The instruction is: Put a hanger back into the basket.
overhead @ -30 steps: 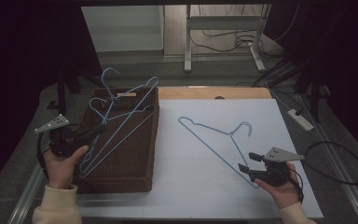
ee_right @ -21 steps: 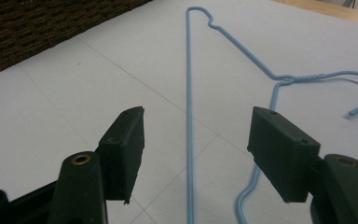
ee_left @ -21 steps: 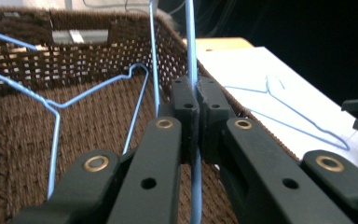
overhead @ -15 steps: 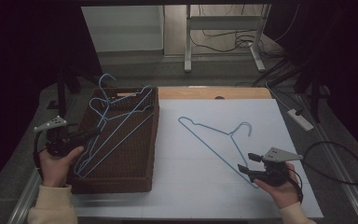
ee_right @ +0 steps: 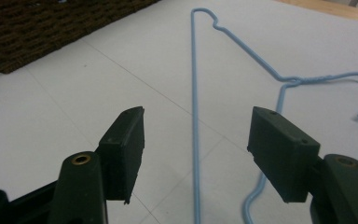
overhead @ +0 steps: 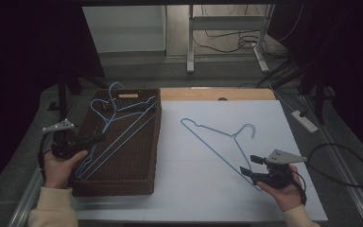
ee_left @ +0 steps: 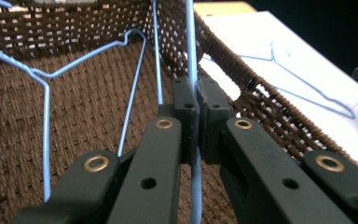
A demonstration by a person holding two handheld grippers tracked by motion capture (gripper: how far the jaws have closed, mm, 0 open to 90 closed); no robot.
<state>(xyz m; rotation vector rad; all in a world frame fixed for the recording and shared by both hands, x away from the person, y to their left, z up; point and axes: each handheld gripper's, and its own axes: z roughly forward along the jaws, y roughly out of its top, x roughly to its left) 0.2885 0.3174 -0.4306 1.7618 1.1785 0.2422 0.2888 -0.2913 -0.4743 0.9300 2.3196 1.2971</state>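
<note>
The left gripper pinches a blue wire hanger over the woven basket, apparently to stow it. The right gripper, jaws wide, straddles a second hanger lying on the white counter.

A brown woven basket sits at nine o'clock on the white tabletop. The left tool reaches over its left rim, clamped on a blue wire hanger lying inside. At five o'clock the right tool rests, jaws apart, at the near corner of a second blue hanger lying flat
</note>
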